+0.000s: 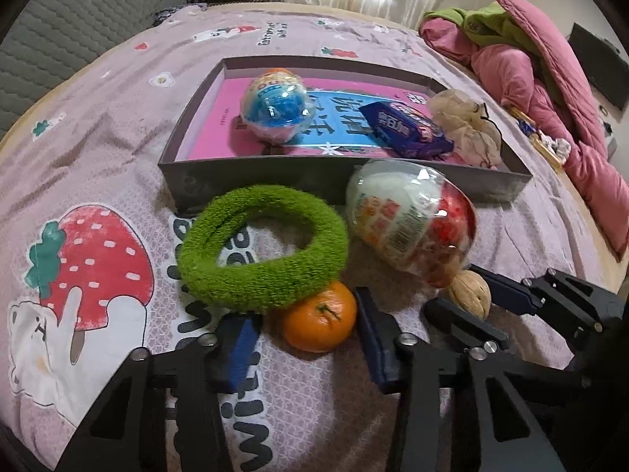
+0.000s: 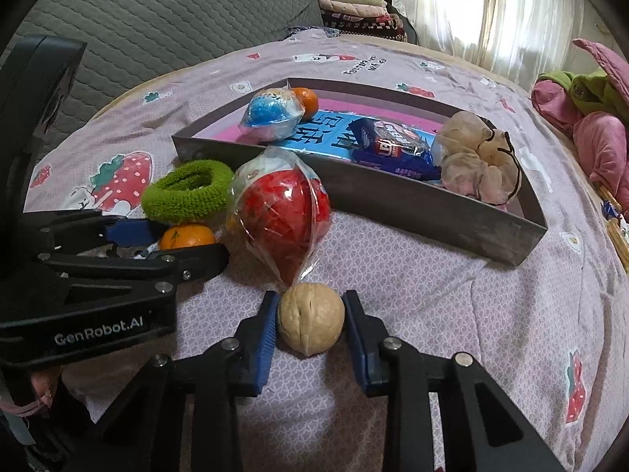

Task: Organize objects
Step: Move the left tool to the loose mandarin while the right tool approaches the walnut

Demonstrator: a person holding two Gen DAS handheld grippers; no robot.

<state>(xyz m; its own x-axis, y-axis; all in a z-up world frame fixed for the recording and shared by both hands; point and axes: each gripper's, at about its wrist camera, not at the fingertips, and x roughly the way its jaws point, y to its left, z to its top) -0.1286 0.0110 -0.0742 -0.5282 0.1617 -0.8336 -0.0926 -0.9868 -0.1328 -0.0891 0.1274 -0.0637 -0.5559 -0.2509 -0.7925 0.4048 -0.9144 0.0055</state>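
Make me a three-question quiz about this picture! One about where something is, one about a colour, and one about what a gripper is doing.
1. Where is the blue snack packet?
A. inside the grey box
B. on the bedspread
C. under the walnut

2. What colour is the fluffy hair tie?
A. purple
B. green
C. black

3. What is the right gripper doing?
A. closing on a walnut
B. standing open above the box
C. lifting a book

Answers:
1. A: the packet lies within the walls of the grey box.
2. B: it is plainly green.
3. A: both blue pads touch the walnut, which rests on the bedspread.
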